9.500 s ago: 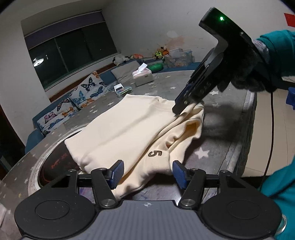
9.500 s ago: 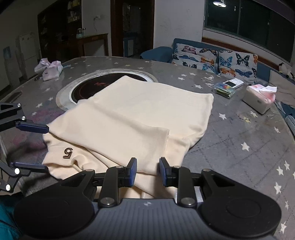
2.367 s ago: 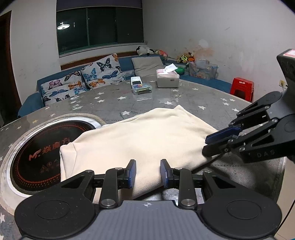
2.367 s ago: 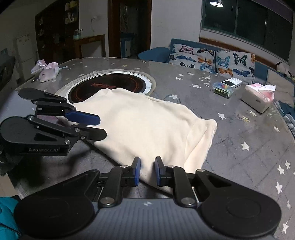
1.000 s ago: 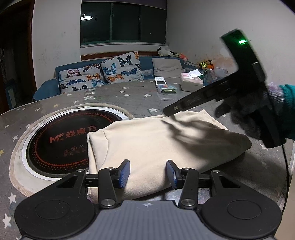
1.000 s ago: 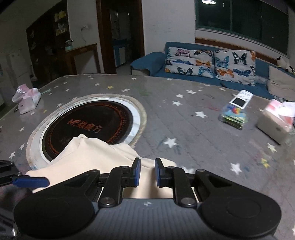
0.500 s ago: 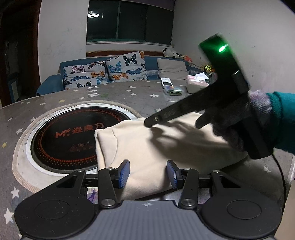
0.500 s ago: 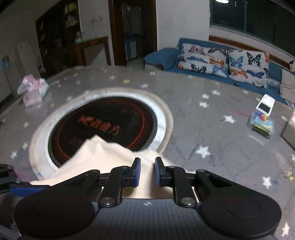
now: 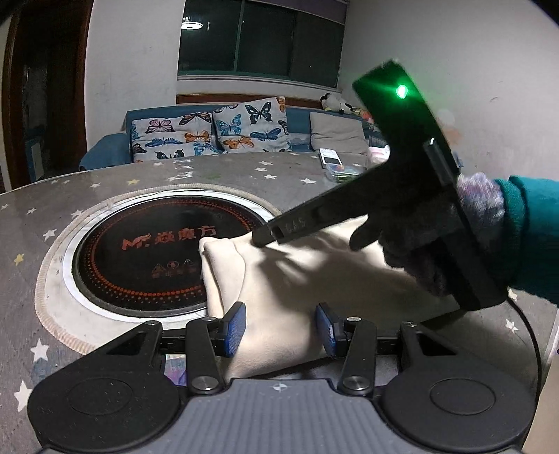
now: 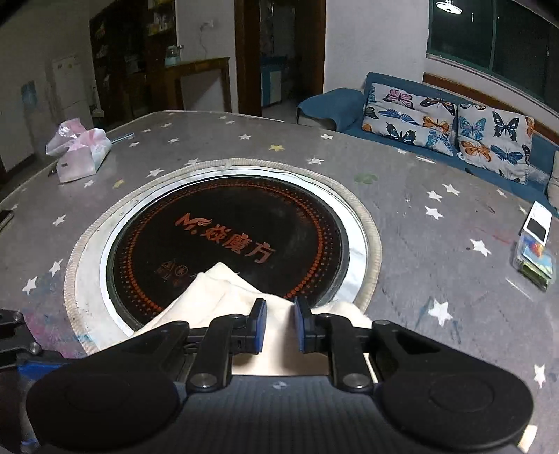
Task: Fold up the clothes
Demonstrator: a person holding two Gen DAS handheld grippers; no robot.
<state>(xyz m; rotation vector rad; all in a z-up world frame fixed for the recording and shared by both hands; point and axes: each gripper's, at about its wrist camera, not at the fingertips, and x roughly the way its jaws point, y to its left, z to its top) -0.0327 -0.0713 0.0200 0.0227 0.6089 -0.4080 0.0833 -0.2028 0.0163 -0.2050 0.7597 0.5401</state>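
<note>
Carrying the cream garment [image 10: 223,297] fold farther over the cooktop [image 10: 227,241], right tool [image 10: 279,323] pinching cloth, left tool [image 9: 279,326] released.

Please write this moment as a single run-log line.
stage: folding | item: cream folded garment on grey star-print table | left claw: open, astride near edge | right claw: narrow, over far fold

A dim room with white walls [image 9: 401,42]. A dark window [image 9: 258,38] reflects a ceiling lamp [image 9: 190,25]. Below, a blue sofa [image 10: 349,104] holds butterfly cushions [image 9: 209,134]. A dark wooden doorway [image 10: 279,52] opens behind.
</note>
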